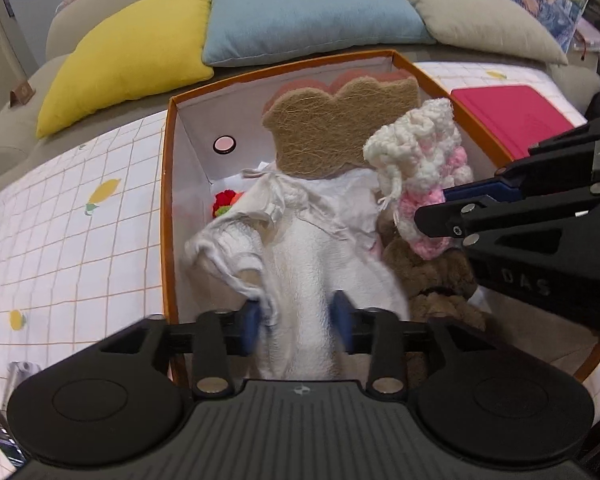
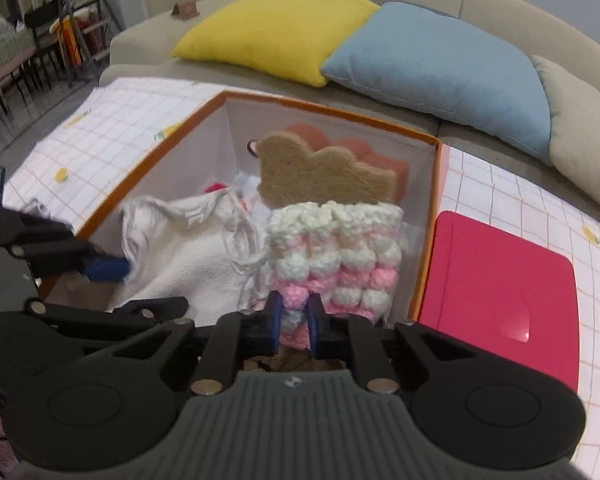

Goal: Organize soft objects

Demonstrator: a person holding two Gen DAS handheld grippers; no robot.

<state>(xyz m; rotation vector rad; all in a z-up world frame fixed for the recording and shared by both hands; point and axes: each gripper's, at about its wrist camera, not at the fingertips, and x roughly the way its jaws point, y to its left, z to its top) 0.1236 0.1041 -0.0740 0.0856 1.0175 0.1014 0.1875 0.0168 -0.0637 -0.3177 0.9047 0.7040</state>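
An orange-edged box point(image 1: 165, 184) point(image 2: 427, 248) with white inner walls stands on the checked cloth. My left gripper point(image 1: 298, 322) is shut on a white towel point(image 1: 300, 256) point(image 2: 188, 248) over the box. My right gripper point(image 2: 294, 318) is shut on a pink and white crocheted piece point(image 2: 340, 256) point(image 1: 420, 168) held just right of the towel. A tan felt cloud-shaped pad point(image 1: 340, 128) point(image 2: 320, 176) stands at the box's back, with a salmon pad behind it. A brown plush point(image 1: 432, 276) lies low in the box. A red crocheted item point(image 1: 226, 202) lies at the box's bottom.
A red flat lid point(image 2: 500, 300) point(image 1: 508, 116) lies right of the box. Yellow point(image 1: 128, 56), blue point(image 1: 308, 12) and beige point(image 1: 480, 4) cushions rest on the sofa behind. The cloth point(image 1: 68, 232) with lemon prints spreads to the left. Chairs stand at the far left in the right wrist view.
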